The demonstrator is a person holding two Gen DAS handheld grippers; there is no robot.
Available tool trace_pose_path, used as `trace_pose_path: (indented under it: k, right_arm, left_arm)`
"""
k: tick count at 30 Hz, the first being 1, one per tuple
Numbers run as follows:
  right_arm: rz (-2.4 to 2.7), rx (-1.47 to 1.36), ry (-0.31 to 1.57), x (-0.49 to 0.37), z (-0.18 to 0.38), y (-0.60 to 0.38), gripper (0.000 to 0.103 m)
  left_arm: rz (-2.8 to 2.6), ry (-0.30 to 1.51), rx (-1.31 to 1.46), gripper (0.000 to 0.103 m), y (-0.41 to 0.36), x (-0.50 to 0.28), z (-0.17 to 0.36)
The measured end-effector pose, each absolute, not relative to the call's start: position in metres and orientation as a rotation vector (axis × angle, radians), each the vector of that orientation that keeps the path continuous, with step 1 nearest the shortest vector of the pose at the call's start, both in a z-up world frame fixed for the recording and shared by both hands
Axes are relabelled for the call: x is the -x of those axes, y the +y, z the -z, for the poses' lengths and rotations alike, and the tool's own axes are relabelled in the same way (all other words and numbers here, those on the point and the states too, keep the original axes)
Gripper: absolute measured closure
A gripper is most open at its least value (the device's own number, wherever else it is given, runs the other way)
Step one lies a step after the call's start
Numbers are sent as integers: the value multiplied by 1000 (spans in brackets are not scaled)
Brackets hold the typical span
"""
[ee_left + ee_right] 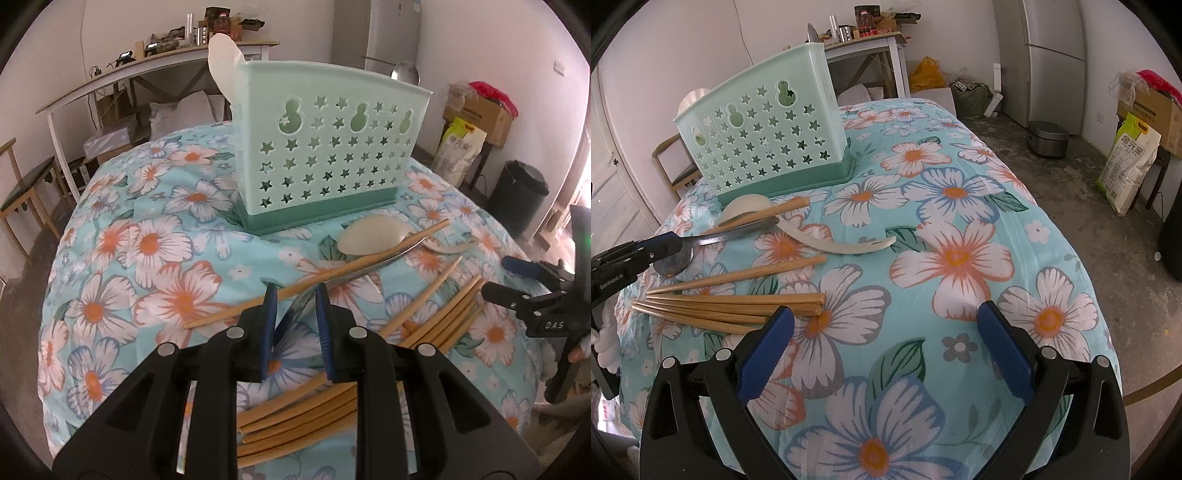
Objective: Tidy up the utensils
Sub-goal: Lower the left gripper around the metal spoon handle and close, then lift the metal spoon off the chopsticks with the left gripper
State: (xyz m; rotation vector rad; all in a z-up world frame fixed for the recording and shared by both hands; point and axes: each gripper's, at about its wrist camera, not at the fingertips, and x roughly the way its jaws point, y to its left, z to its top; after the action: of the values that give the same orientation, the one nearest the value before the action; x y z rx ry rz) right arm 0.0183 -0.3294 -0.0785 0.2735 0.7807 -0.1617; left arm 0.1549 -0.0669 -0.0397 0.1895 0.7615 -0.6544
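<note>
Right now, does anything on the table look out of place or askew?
Nothing looks damaged. The chopsticks lie loosely fanned, one chopstick crosses the white spoon, and the left gripper grips the metal spoon.

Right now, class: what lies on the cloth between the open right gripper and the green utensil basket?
In the right wrist view, between the right gripper and the basket lie wooden chopsticks and a white spoon.

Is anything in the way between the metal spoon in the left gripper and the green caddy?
Nothing visible blocks it. The left gripper holds the metal spoon by its bowl, and only the white spoon and a chopstick lie low on the cloth before the caddy.
</note>
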Motion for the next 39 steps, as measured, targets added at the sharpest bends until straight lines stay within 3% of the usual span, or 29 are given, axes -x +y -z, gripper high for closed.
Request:
trace_pose_path:
  k: [21,27,39]
  right_arm:
    - [163,-271,781,-19,78,-328,6]
    - [163,-272,779,-19,78,-327,6]
    - [164,-274,778,-19,78,-328,6]
  left_arm:
    - [625,828,-273,83,-50,-145,55]
    - [632,800,-193,96,-40,-147,49]
    - [657,691,-231,101,-43,-122,6]
